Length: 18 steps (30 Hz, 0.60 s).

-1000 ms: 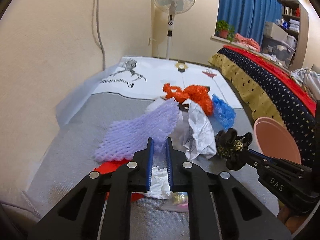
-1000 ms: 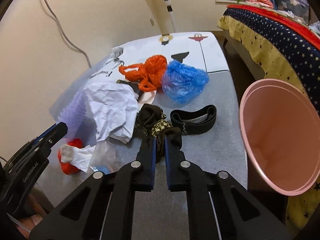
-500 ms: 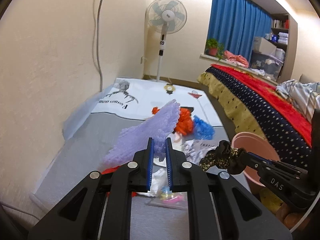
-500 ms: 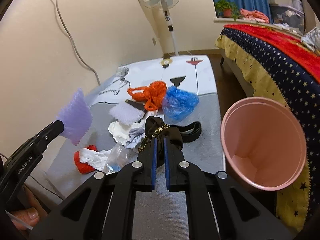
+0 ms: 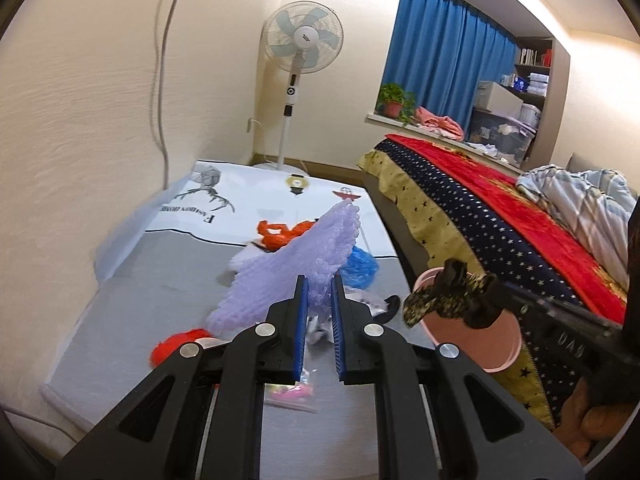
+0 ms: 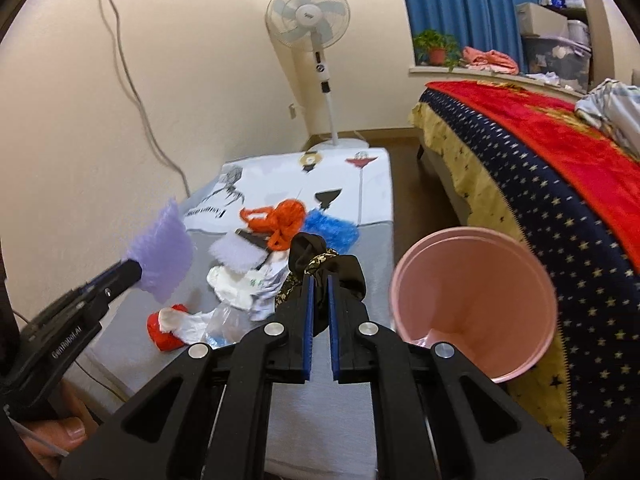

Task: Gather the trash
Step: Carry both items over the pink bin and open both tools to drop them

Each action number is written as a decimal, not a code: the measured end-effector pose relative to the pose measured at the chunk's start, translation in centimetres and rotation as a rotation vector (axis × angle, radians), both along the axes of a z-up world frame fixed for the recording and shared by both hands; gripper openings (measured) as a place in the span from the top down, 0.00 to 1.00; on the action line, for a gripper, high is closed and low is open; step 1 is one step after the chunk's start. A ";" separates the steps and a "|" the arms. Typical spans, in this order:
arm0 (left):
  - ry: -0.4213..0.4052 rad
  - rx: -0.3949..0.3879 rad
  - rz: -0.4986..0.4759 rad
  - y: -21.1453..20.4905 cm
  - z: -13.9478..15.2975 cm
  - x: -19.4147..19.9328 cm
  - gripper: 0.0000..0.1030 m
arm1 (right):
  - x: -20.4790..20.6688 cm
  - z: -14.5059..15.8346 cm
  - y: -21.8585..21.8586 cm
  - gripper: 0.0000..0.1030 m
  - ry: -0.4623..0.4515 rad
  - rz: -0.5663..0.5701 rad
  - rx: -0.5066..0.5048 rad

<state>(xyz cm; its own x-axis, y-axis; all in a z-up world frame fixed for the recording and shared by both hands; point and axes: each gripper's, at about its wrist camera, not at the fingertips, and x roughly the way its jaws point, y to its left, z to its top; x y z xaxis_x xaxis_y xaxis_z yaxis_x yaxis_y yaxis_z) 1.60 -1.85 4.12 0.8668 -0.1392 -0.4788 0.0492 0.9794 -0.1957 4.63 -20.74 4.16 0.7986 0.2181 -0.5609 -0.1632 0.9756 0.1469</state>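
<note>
A soft lilac foam net sleeve (image 5: 304,256), a smooth matt pink plastic bin (image 6: 476,300), and a grey, finely textured cloth mat (image 6: 320,412).

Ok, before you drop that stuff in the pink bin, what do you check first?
1. Left gripper clamped on the purple foam net: ok.
2. Right gripper clamped on the black and gold fabric: ok.
3. Both pieces lifted clear of the table: ok.
4. Pink bin open and upright beside the table: ok.
5. Either piece above the bin's mouth: not ok, both short of it.
6. Room left in the bin: ok, nearly empty.
</note>
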 end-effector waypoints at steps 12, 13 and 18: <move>-0.018 -0.004 -0.078 -3.5 0.7 0.9 0.89 | -0.6 4.9 -7.1 0.93 -0.064 -0.107 -0.047; -0.017 -0.003 -0.088 -3.8 0.7 1.2 0.89 | -0.6 5.0 -7.8 0.93 -0.071 -0.127 -0.043; -0.010 0.006 -0.132 -6.3 0.5 1.7 0.89 | -0.7 4.0 -10.3 0.93 -0.079 -0.218 -0.046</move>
